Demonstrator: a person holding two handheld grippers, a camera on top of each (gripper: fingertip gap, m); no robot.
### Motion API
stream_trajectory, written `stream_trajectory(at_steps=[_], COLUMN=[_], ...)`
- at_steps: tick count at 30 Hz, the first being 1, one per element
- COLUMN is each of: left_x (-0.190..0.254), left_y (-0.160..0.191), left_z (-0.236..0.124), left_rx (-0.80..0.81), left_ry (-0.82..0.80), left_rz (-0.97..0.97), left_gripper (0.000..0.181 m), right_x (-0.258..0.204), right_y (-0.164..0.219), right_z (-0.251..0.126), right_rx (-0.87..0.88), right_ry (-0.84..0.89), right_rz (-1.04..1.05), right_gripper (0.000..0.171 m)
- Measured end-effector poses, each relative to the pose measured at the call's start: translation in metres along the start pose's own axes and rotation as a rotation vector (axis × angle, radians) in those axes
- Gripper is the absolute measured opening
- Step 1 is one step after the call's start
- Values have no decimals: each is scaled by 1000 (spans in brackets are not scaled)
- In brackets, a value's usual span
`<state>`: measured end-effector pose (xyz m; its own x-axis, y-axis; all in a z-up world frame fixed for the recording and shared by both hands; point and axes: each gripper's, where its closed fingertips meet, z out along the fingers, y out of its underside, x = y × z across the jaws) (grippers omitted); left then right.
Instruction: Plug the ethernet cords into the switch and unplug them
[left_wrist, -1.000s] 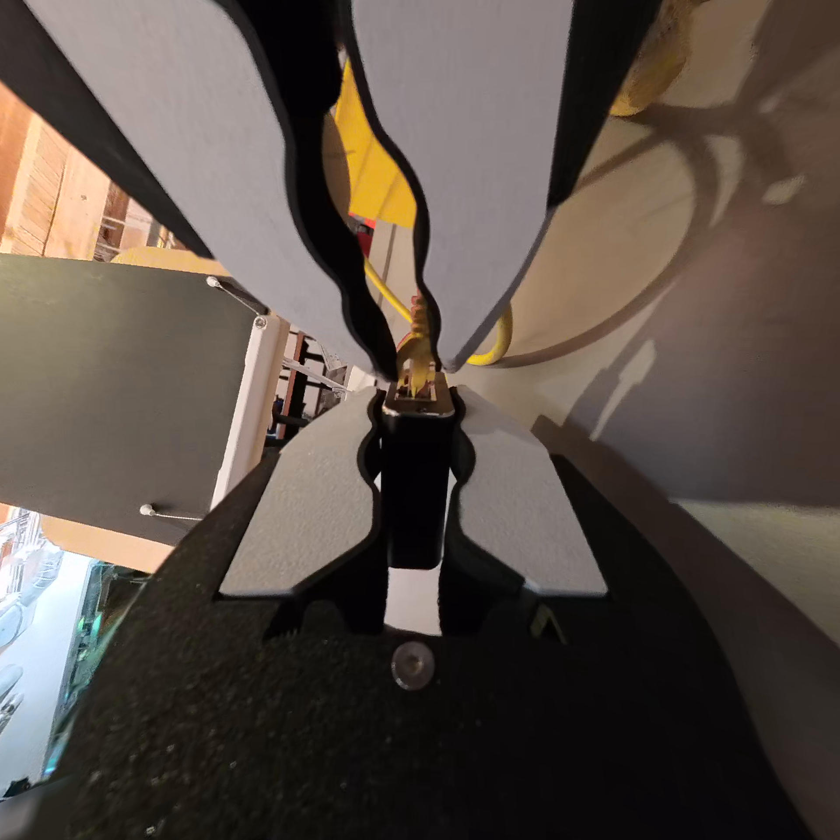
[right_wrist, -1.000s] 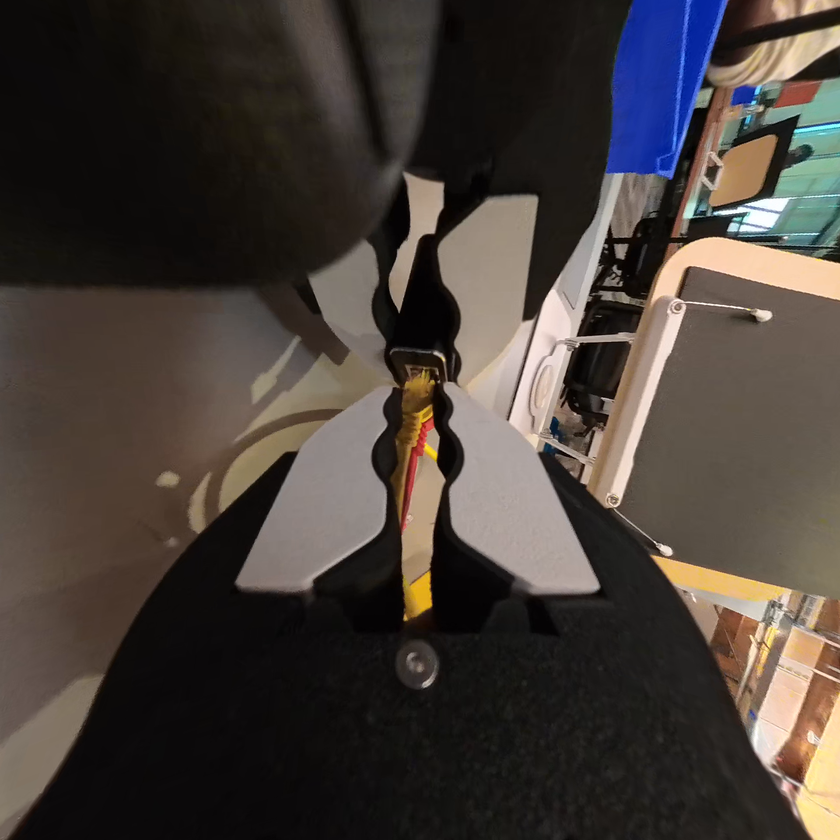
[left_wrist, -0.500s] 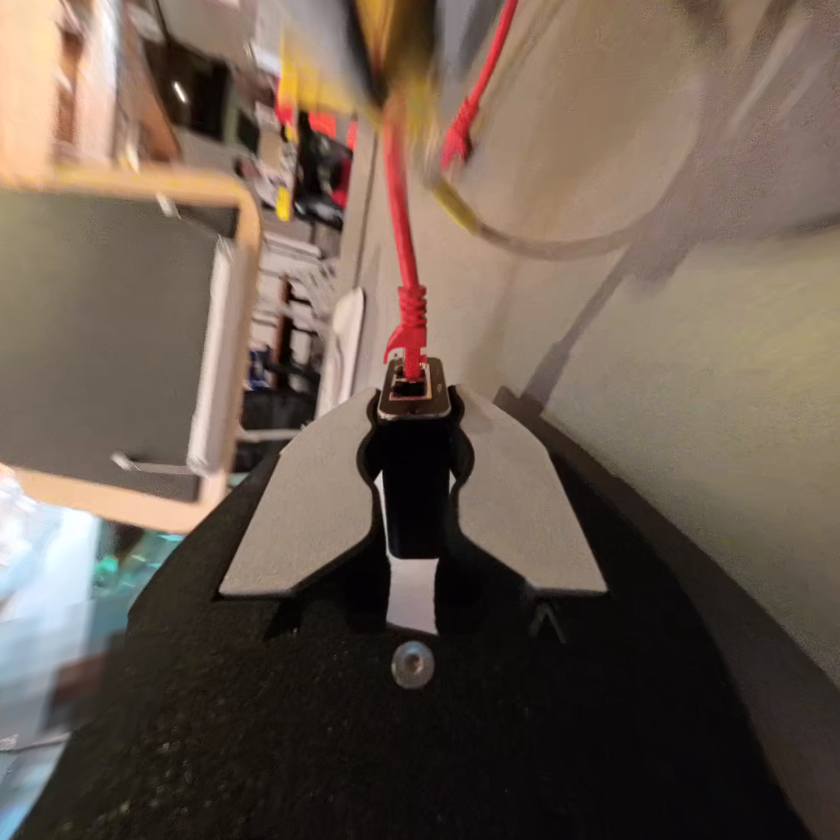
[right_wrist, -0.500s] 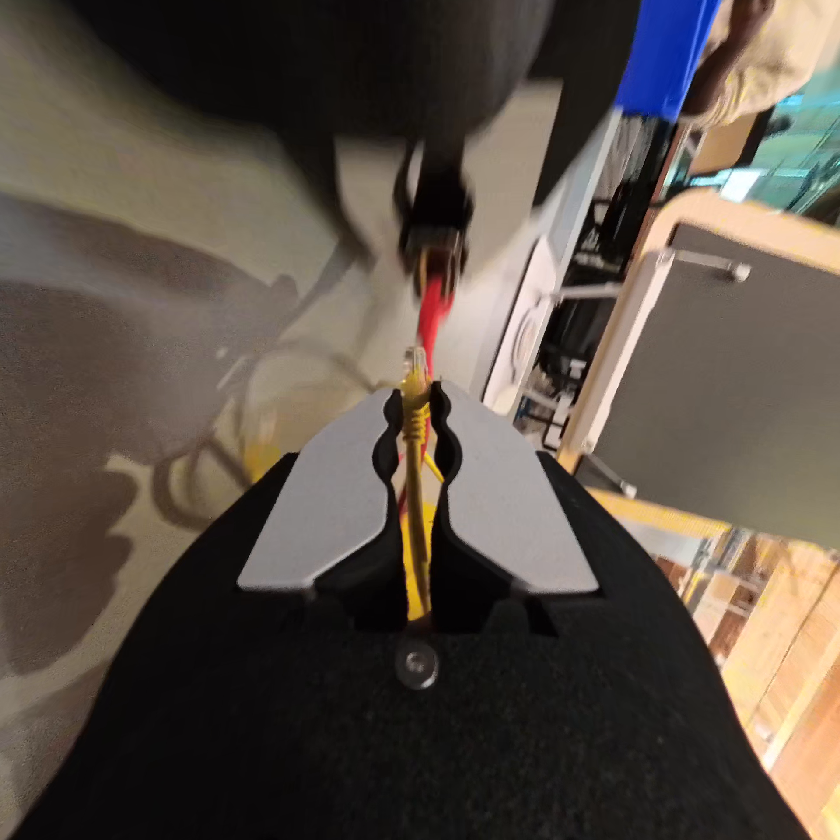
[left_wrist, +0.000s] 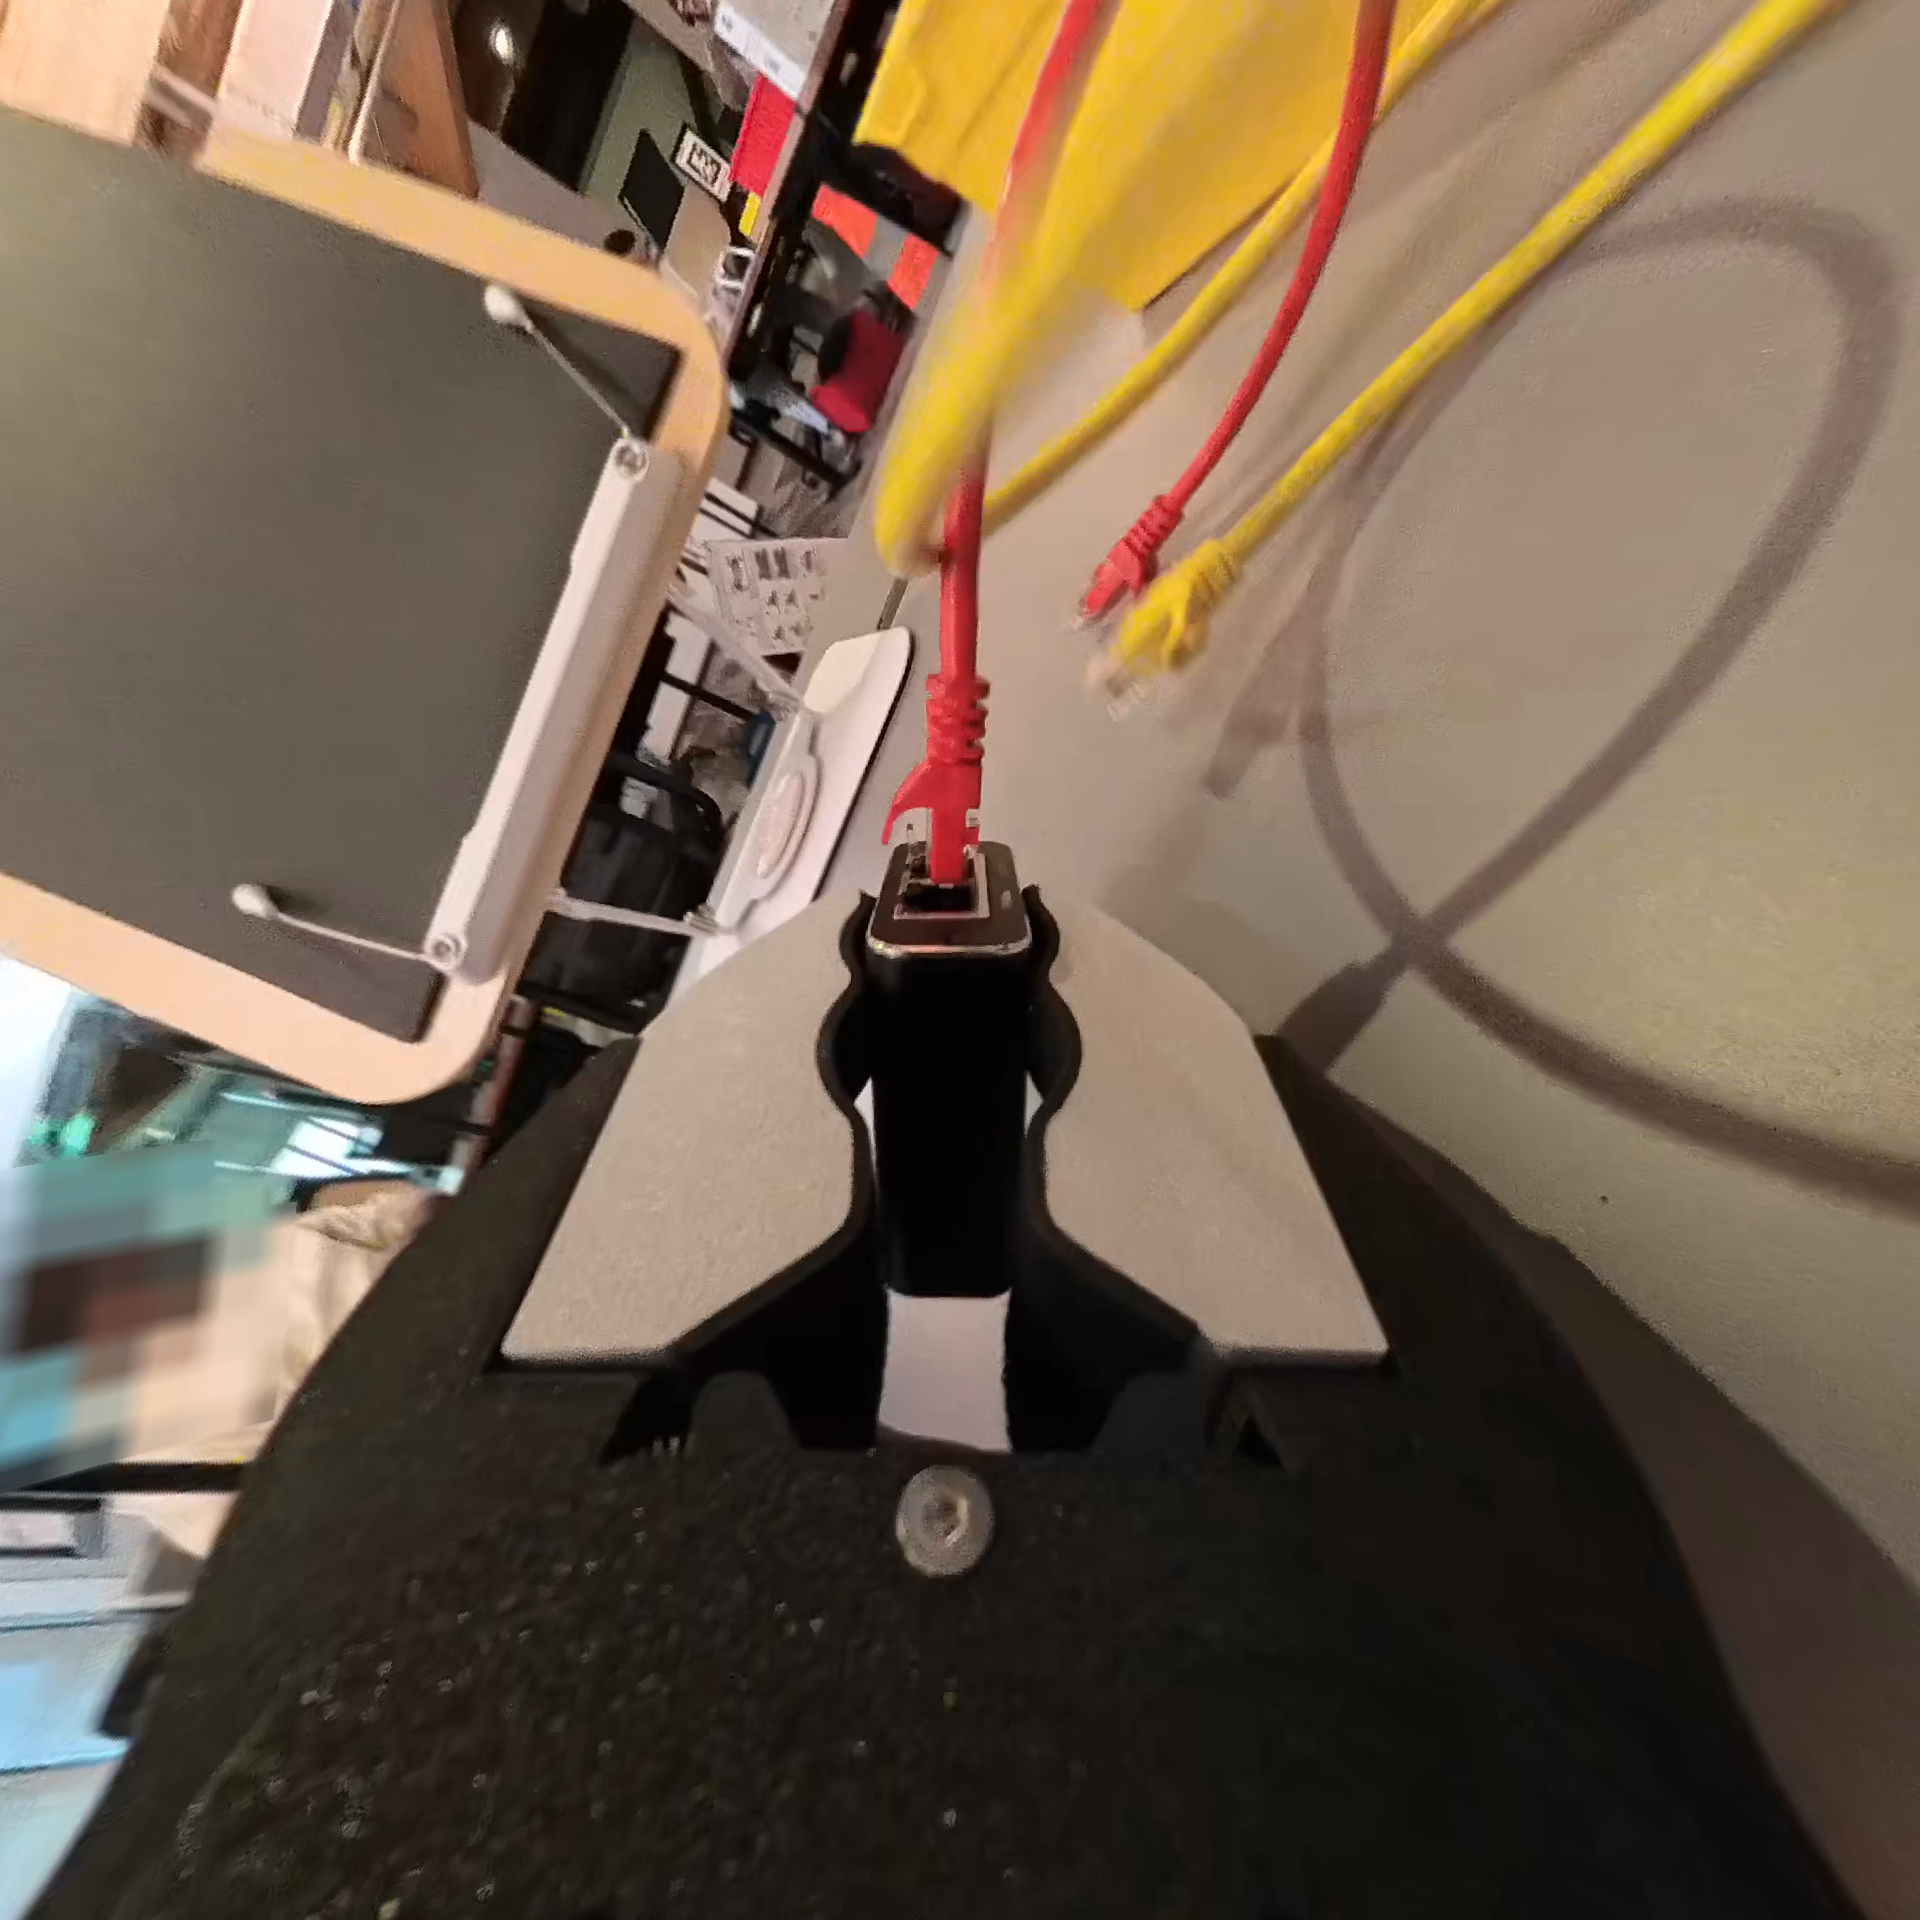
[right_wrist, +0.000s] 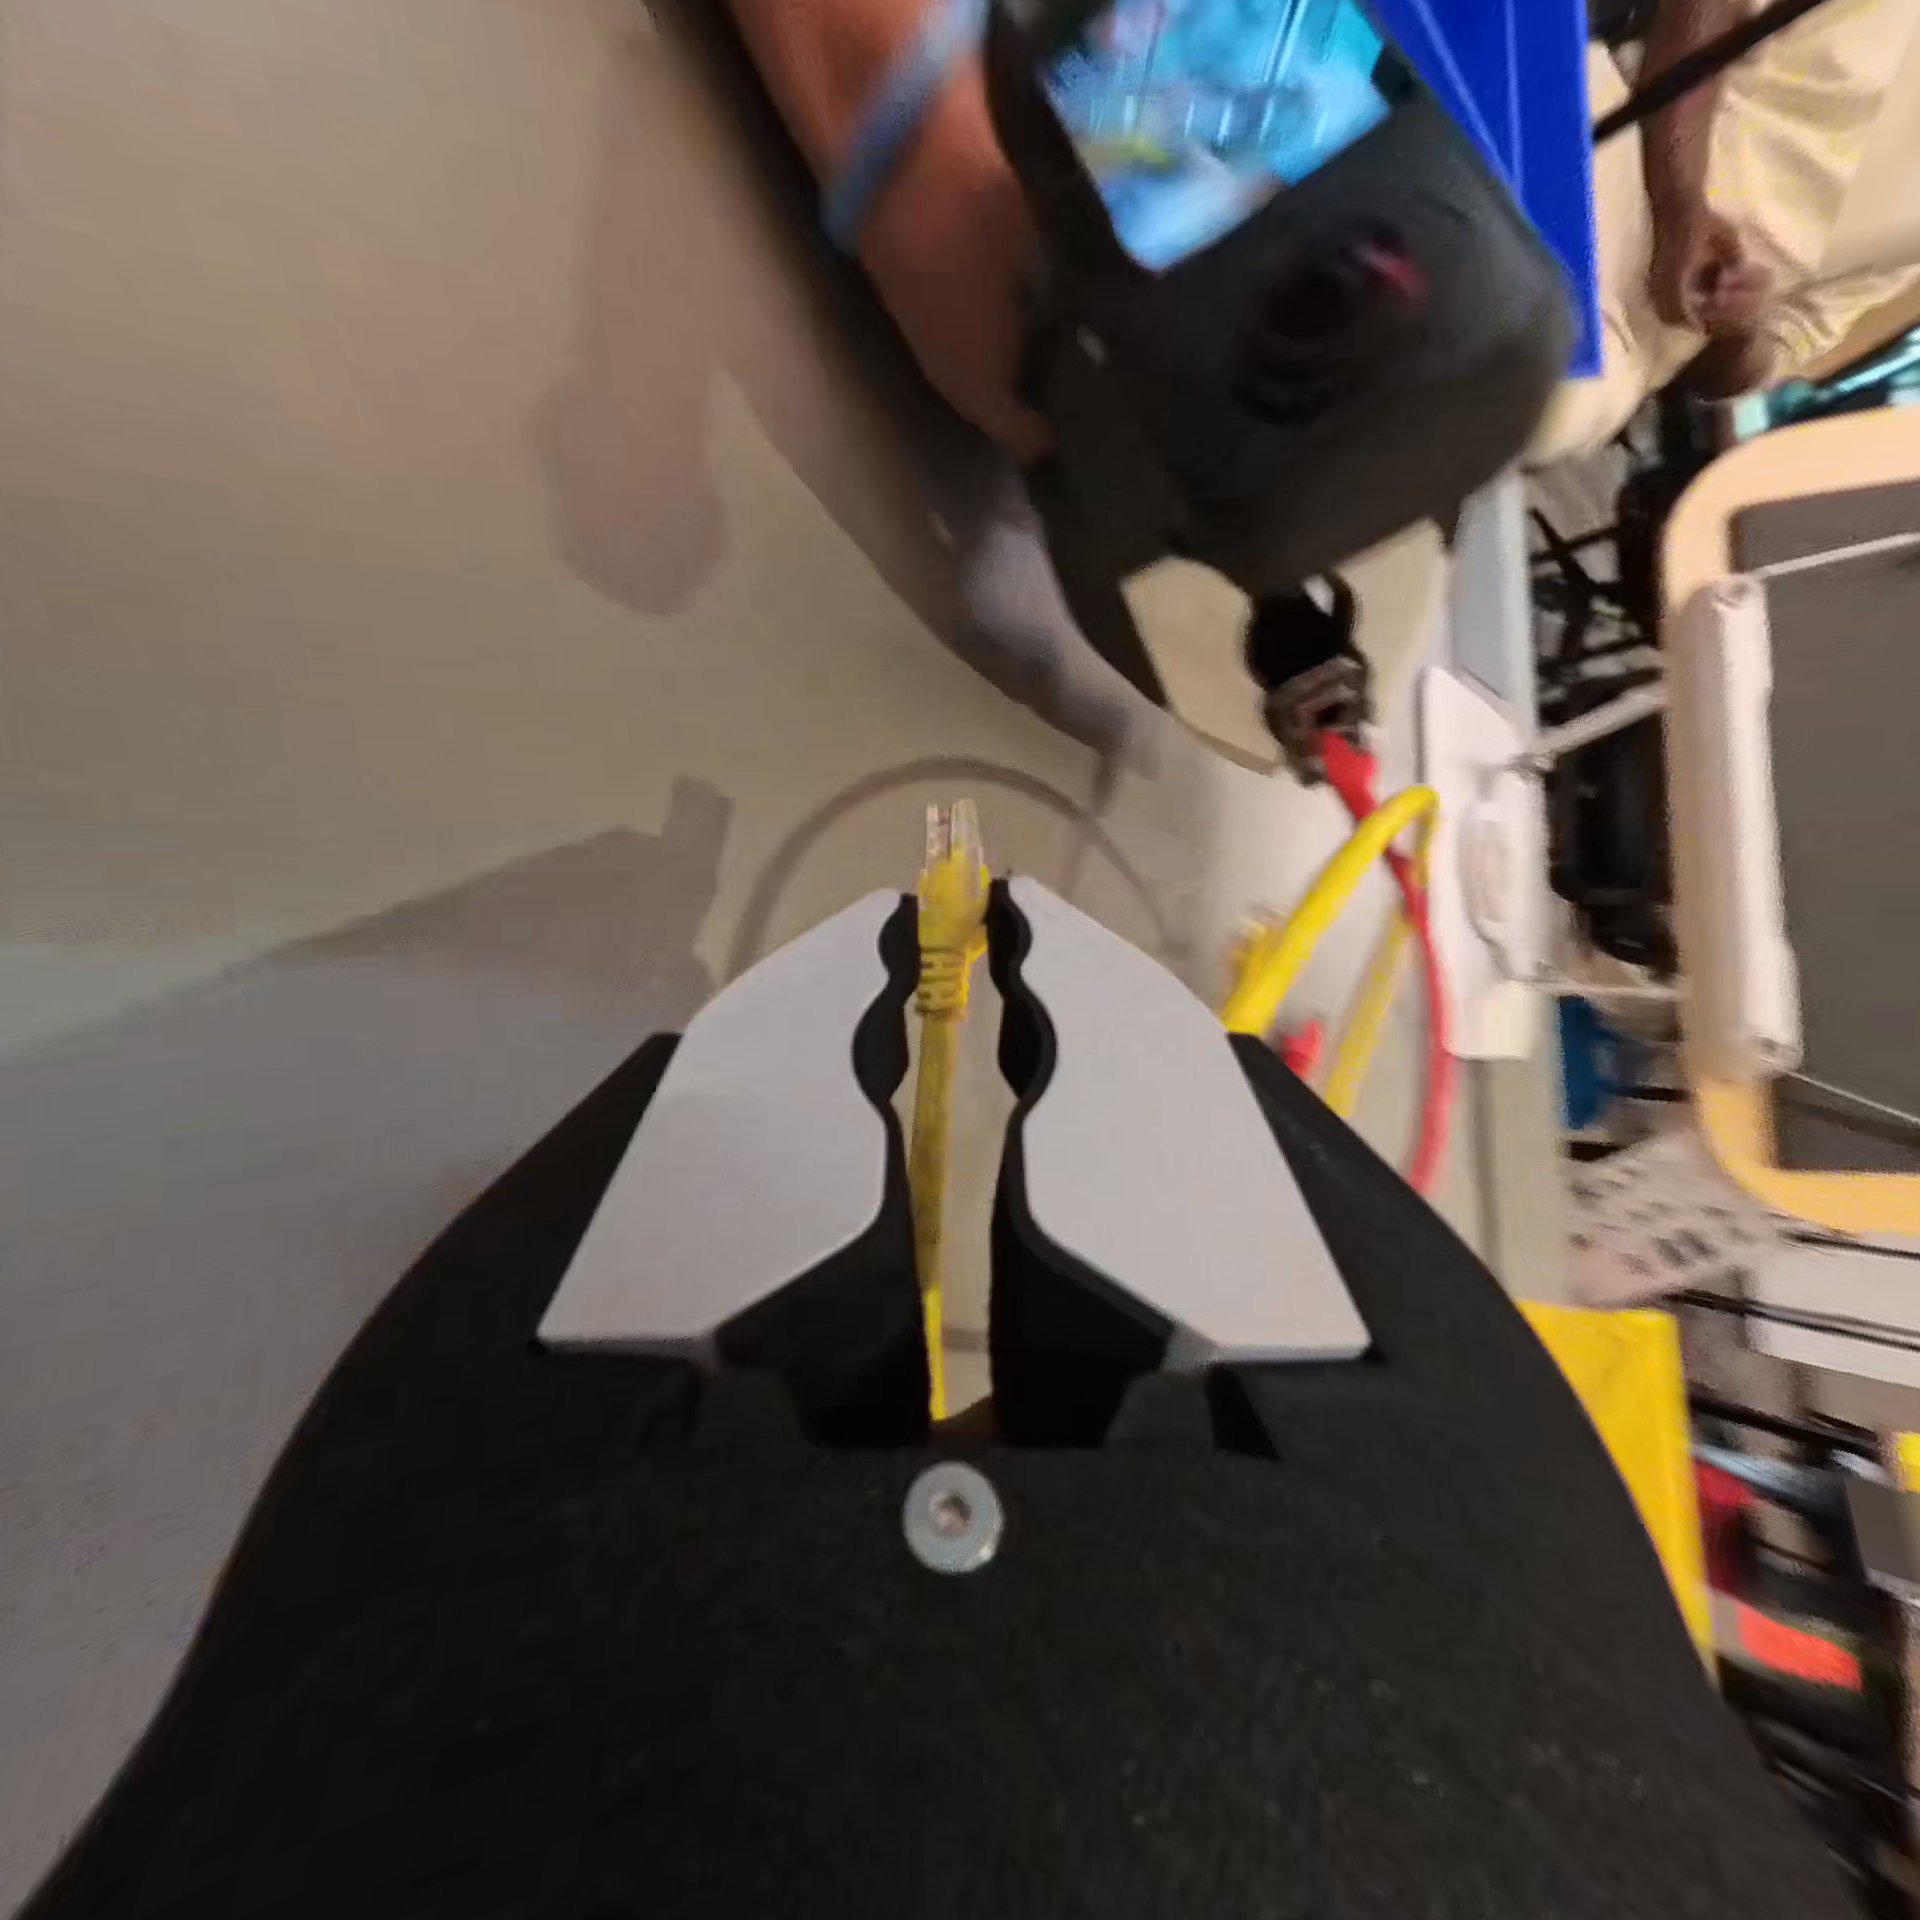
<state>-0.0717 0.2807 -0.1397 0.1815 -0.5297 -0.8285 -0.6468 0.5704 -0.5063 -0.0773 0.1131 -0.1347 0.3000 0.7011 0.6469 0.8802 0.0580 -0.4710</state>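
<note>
The left tongs (left_wrist: 948, 940) are clenched on a small black switch (left_wrist: 943, 1101), held up off the beige worktop (left_wrist: 1621, 831), with a red cord (left_wrist: 956, 727) plugged into its open end. The right tongs (right_wrist: 954, 904) grasp a yellow cord (right_wrist: 940, 997) just behind its clear plug, which pokes out past the tips, well apart from the switch. Loose red and yellow cords trail across the worktop nearby. The likely trouble: the thin cord could twist in the grip, so the plug meets the port crooked and jams, or a trailing cord snags and drags the switch askew.
</note>
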Motion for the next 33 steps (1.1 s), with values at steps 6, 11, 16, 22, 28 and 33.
stream_trajectory(at_steps=[6, 11, 16, 22, 28, 33], left_x=[-17, -16, -17, -12, -6, -8], left_y=[8, 10, 9, -8, -16, -19], left_z=[2, 0, -3, -11, -14, -19], left_rx=[-5, 5, 32, 127, 129, 140], left_ry=[33, 56, 58, 58, 53, 52], left_rz=[-234, -257, -216, -109, -67, -71], left_gripper=[26, 26, 26, 26, 26, 26], right_x=[-44, -48, 26, 91, 84, 74], right_y=[-2, -12, 4, 20, -18, -5], right_z=[11, 3, -28, -30, 23, 58], right_rx=[-48, -13, 84, 11, -51, -121], right_ry=[6, -53, 105, 217, -74, 74], right_rz=[138, 358, 676, 660, 636, 600], right_gripper=[13, 30, 36, 48, 49, 14])
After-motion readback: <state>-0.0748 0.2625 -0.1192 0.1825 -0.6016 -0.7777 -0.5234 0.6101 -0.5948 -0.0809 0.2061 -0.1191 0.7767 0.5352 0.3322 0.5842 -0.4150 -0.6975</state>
